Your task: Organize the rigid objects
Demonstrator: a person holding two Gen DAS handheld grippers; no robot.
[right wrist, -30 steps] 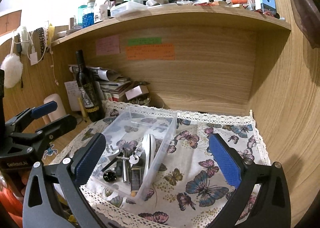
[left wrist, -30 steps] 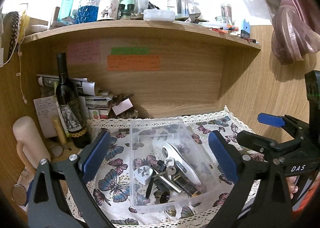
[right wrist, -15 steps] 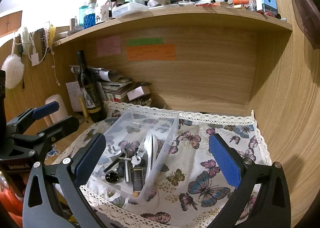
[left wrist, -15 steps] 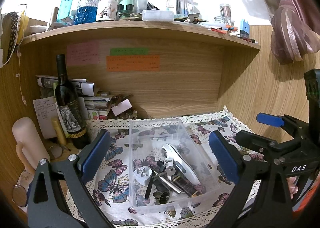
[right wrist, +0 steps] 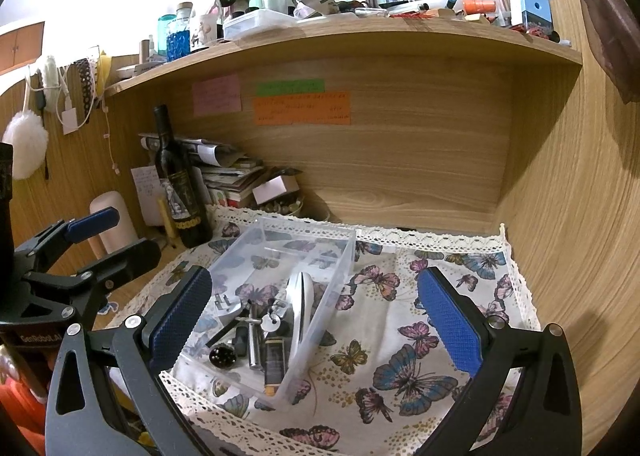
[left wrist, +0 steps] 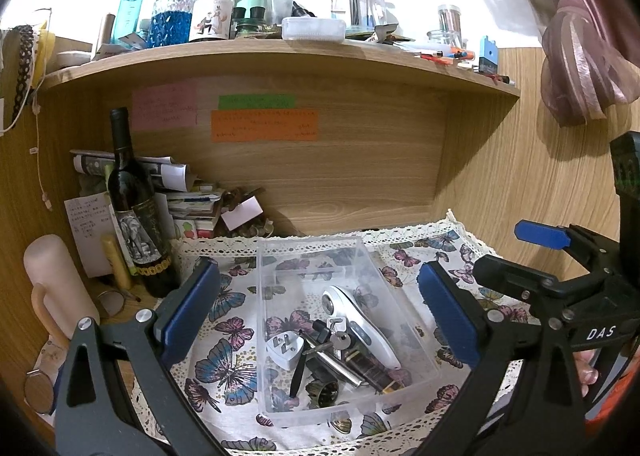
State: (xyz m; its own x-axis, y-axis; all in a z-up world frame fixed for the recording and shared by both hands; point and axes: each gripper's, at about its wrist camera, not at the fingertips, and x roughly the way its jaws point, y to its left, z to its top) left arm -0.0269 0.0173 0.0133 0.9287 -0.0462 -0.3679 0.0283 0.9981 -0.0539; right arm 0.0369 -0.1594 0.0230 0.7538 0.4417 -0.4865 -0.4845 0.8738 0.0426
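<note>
While the white butterfly-print cloth (right wrist: 400, 336) fills the lower frame, the clear rectangular plastic bin (left wrist: 280, 336) sits at its centre holding a white-handled tool (left wrist: 360, 320), white plug adapter (left wrist: 285, 348) and silver key (left wrist: 340, 340), as left gripper (left wrist: 320, 316) and right gripper (right wrist: 316, 320) gape wide, holding nothing.

Bright overexposed top, shaded alcove, sharp focus; fisheye-bent, vignetted edges
</note>
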